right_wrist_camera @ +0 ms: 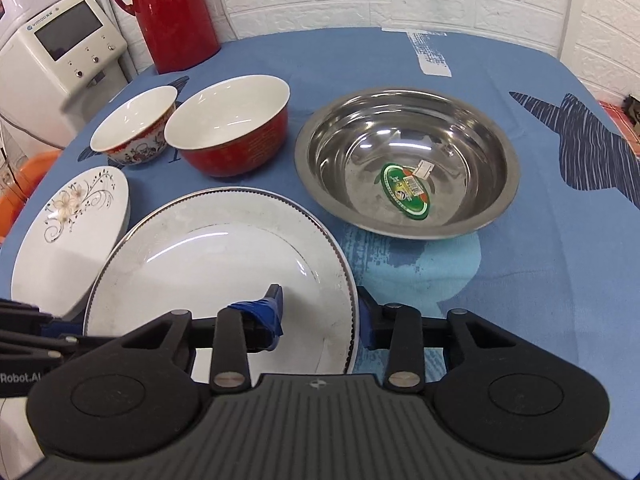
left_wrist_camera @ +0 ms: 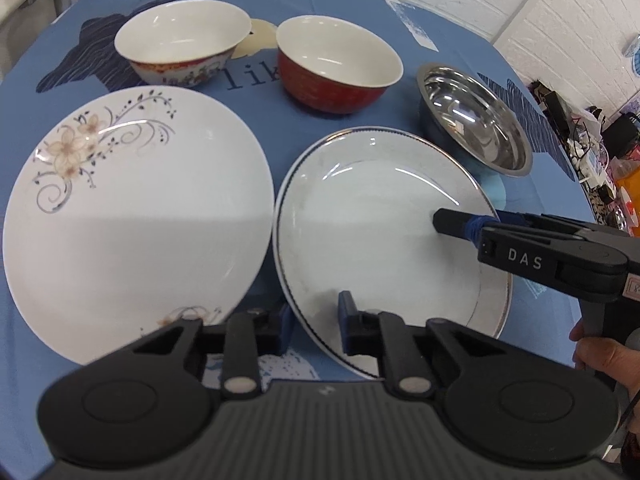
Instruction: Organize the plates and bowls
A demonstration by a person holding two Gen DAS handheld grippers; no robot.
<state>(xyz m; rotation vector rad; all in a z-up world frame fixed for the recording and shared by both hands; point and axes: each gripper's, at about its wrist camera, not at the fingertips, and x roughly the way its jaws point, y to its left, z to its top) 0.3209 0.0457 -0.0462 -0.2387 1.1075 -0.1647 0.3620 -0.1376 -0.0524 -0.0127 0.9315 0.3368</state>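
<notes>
Plates and bowls sit on a round table (right_wrist_camera: 520, 280) under a blue patterned cloth. Farthest left lies the flowered plate (left_wrist_camera: 136, 216), flat on the cloth. Behind it stands a small flowered bowl (left_wrist_camera: 182, 46), and just right of that a red bowl (left_wrist_camera: 338, 66), both upright and close together. Just beside the flowered plate lies the silver-rimmed plate (left_wrist_camera: 376, 236), their rims nearly touching. The left gripper (left_wrist_camera: 314, 320) straddles this plate's near rim, one blue pad outside and one over the plate, jaws partly apart and not pressing it. The right gripper (right_wrist_camera: 320, 314) straddles the same plate's right rim, jaws likewise apart around the edge. Farther right sits a steel bowl (right_wrist_camera: 406, 162) with a green sticker (right_wrist_camera: 406, 190) inside. A red jug (right_wrist_camera: 170, 12) stands at the table's far left edge.
</notes>
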